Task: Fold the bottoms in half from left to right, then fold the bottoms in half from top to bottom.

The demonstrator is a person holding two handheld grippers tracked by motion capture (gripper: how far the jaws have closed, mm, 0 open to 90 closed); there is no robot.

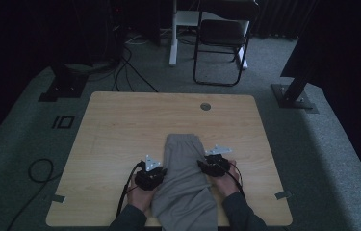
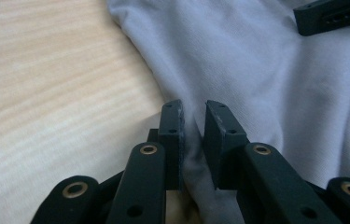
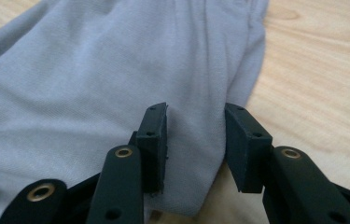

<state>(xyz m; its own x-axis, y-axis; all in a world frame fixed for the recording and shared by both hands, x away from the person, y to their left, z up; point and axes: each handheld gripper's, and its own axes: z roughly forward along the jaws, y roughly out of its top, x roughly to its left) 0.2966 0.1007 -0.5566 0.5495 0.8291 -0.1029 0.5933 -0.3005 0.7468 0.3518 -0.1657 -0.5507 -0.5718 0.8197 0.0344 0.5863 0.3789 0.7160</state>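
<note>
From the high view we see a pale wooden table point(image 1: 120, 130) on grey carpet in a dark room, a folding chair point(image 1: 221, 36) beyond it and cables on the floor. A grey garment point(image 1: 184, 178) lies between our two tools, the left gripper point(image 1: 158, 174) at one edge, the right gripper point(image 1: 206, 166) at the other. We can read no writing or labels anywhere.

In the left gripper view our jaws stand narrow, with a fold of the garment point(image 2: 256, 70) pinched between them and wood grain off to the left.

In the right gripper view our jaws sit wider apart, astride the garment's point(image 3: 116, 70) edge, with bare table point(image 3: 322, 79) to the right.
</note>
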